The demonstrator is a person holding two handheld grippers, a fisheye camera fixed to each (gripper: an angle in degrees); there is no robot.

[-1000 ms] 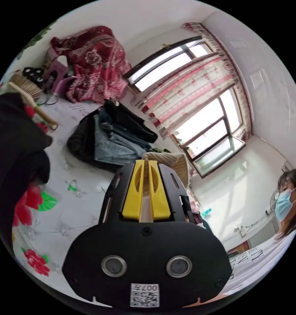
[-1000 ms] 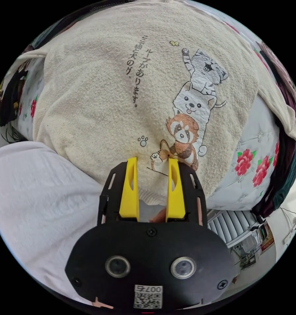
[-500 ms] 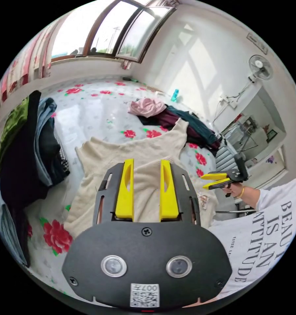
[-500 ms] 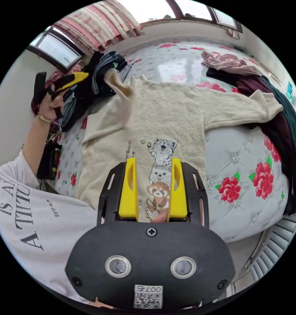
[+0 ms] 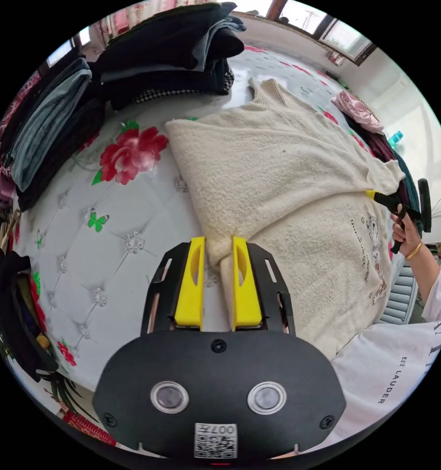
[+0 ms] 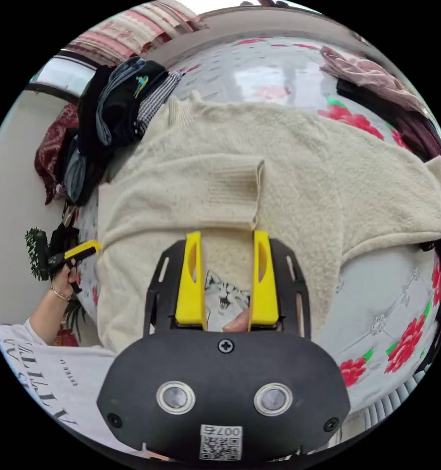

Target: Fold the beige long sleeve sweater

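On quilted floral bed: fuzzy beige sweater, ribbed cuff folded across; left gripper pinching its edge, right gripper spread.

Both gripper views look down, close, on the fuzzy beige sweater spread over the white floral quilted bed, from opposite sides; each catches the other.

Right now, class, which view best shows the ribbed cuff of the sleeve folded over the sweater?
The right gripper view: the ribbed cuff lies flat and whole across the beige sweater. The left gripper view shows it only small, at the far edge.
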